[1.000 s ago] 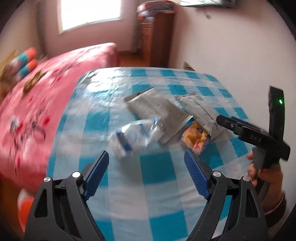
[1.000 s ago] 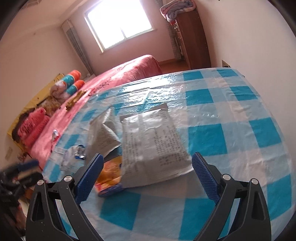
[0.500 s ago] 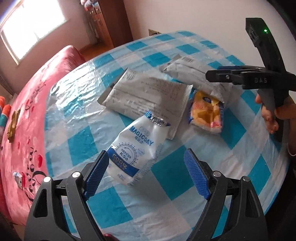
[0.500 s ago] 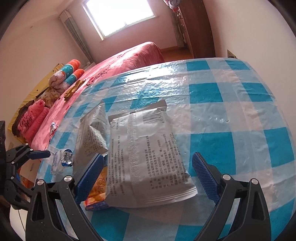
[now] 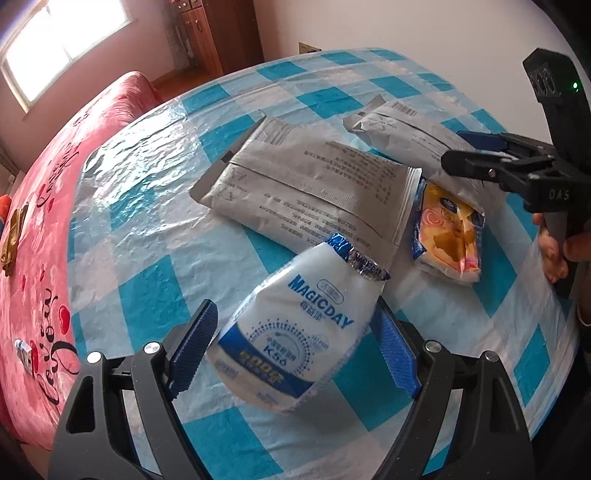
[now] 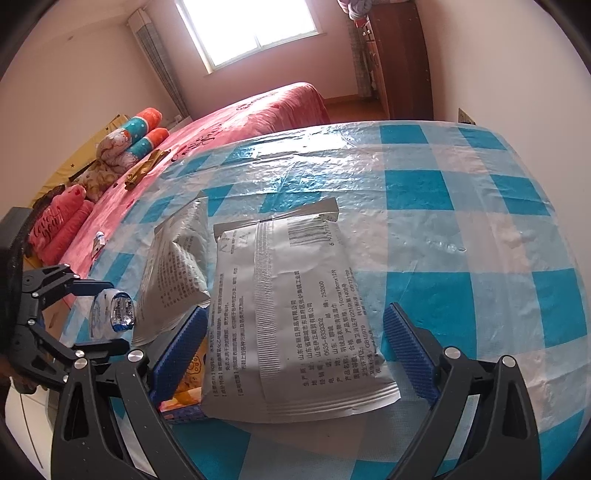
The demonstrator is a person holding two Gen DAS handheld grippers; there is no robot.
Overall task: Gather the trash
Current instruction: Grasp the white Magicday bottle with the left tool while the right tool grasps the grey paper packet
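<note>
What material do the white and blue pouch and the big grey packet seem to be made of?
White and blue pouch: probably soft printed plastic film, glossy; its torn top shows a silvery foil lining. Big grey packet: likely matte, metallised plastic film, given its crimped, ridged seams and fine creases; it could be foil laminate.

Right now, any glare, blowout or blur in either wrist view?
Left wrist view: window blown out, glare streaks on the plastic tablecloth, white pouch print sharp. Right wrist view: window overexposed, sheen on the tablecloth, silver packet text legible; strong fisheye bending in both.
</note>
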